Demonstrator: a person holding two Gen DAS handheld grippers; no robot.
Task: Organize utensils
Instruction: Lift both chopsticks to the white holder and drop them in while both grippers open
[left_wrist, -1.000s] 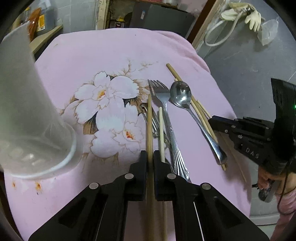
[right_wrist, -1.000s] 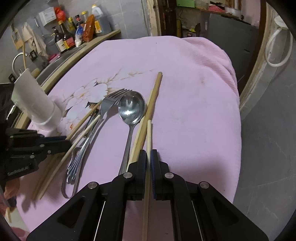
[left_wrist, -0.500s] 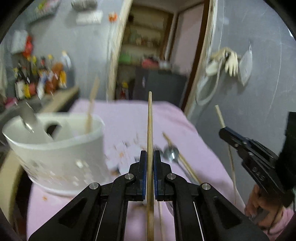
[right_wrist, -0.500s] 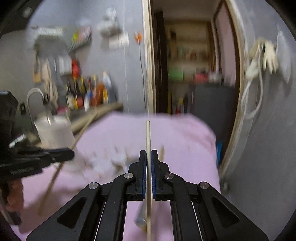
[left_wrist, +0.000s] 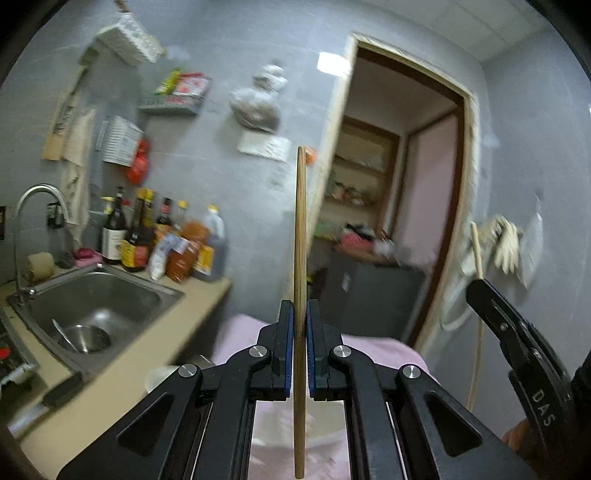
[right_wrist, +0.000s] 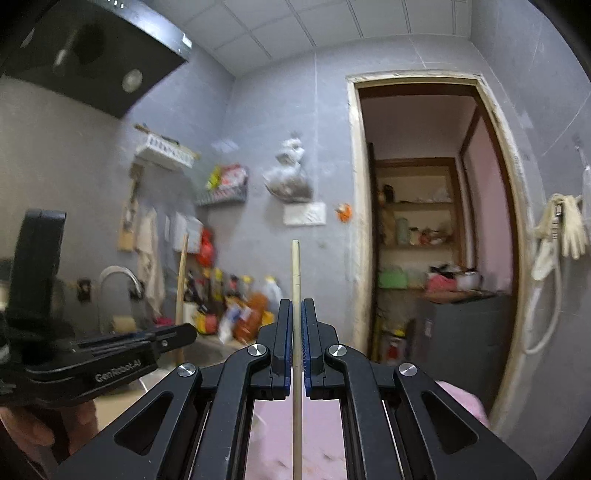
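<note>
My left gripper (left_wrist: 299, 314) is shut on a brown wooden chopstick (left_wrist: 300, 229) that stands upright, its tip high against the wall. My right gripper (right_wrist: 294, 310) is shut on a paler chopstick (right_wrist: 295, 269), also upright. Each gripper shows in the other's view: the right one (left_wrist: 480, 286) with its chopstick (left_wrist: 477, 254) at the right edge, the left one (right_wrist: 184, 330) with its chopstick (right_wrist: 181, 280) at the left. Both are raised and point level across the room. The rim of the white holder cup (left_wrist: 159, 373) peeks out below the left gripper. The other utensils on the pink cloth (left_wrist: 369, 345) are hidden.
A steel sink (left_wrist: 92, 306) with a tap and a row of bottles (left_wrist: 166, 240) lies to the left on a beige counter. A doorway (right_wrist: 424, 221) and a dark cabinet (left_wrist: 373, 291) are behind the table. A range hood (right_wrist: 85, 48) hangs at upper left.
Both grippers lifted their chopsticks off the pink cloth and tilted up, so the views swung from the table to the wall and doorway. The cup dropped almost out of the left view.
</note>
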